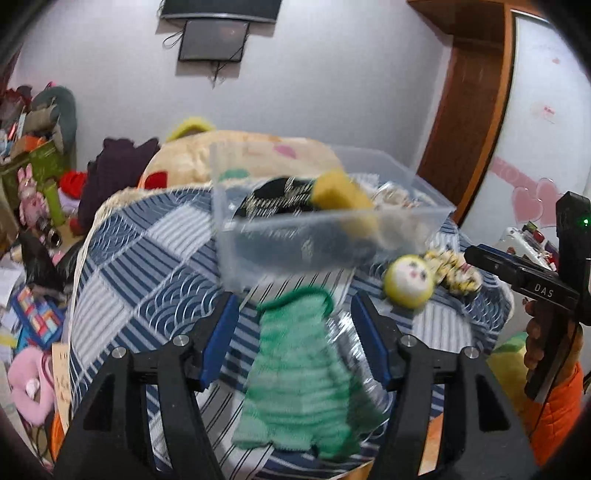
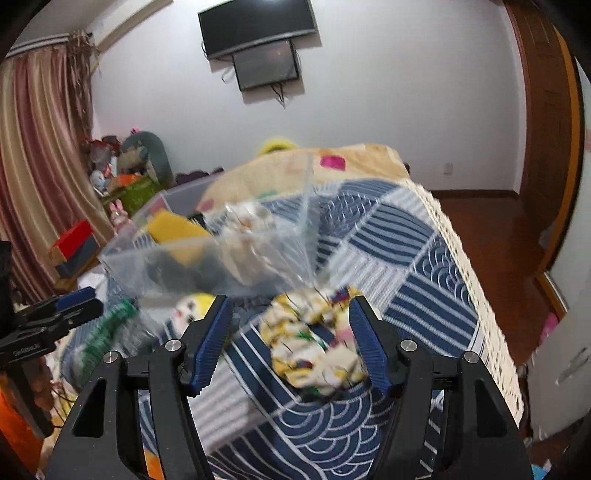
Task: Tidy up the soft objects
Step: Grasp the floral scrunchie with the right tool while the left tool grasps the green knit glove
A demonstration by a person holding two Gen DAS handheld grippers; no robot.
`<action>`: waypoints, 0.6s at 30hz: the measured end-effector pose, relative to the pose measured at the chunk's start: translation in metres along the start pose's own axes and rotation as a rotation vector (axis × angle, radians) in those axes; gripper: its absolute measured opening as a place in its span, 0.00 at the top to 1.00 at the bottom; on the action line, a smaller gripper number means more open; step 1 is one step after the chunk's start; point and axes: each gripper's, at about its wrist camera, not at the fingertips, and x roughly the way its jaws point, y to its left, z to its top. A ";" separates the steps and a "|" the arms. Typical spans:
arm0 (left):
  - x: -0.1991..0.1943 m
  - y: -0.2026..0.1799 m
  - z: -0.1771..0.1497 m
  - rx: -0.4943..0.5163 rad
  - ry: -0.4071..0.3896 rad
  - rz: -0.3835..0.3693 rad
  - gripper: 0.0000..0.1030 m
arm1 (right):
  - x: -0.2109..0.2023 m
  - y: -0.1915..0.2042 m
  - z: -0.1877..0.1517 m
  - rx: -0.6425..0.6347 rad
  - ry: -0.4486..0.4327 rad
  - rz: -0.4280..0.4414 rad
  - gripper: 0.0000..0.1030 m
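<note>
The left tool (image 1: 291,332) stands wide open with its blue-padded fingers (image 1: 218,343) spread on either side of a green striped cloth (image 1: 295,373), which lies flat on the bed (image 1: 147,258) between and below them; the picture is blurred there, so whether either pad touches the cloth cannot be told, but nothing is clamped. Straight ahead of this tool, just past the cloth's far end, stands a clear plastic bin (image 1: 317,243) holding a yellow item (image 1: 340,195) and a dark patterned piece (image 1: 280,199). Ahead and to the right of the tool lies a small round doll head (image 1: 408,280) with a painted face, and beyond it a crumpled patterned cloth (image 1: 454,271). The right tool (image 2: 290,336) is likewise wide open, its fingers (image 2: 212,343) flanking the crumpled patterned cloth (image 2: 314,347), which sits on the blue-and-white bedcover (image 2: 406,277) nearer the right-hand finger; contact cannot be told through the blur. Ahead and left of this tool is the bin (image 2: 207,254), and the doll head (image 2: 190,308) shows just beside the left-hand finger. A dark screen (image 2: 258,26) hangs on the far wall.
</note>
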 end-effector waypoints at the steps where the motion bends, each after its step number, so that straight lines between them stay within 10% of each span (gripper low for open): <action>1: 0.001 0.002 -0.003 -0.010 0.010 -0.003 0.39 | 0.003 -0.001 -0.003 0.004 0.012 -0.002 0.39; 11: 0.005 0.020 -0.030 -0.056 0.047 0.009 0.40 | 0.007 0.004 -0.020 -0.068 0.024 -0.152 0.39; 18: 0.007 0.026 -0.036 -0.089 0.059 -0.023 0.66 | 0.008 -0.006 -0.023 -0.044 0.042 -0.147 0.40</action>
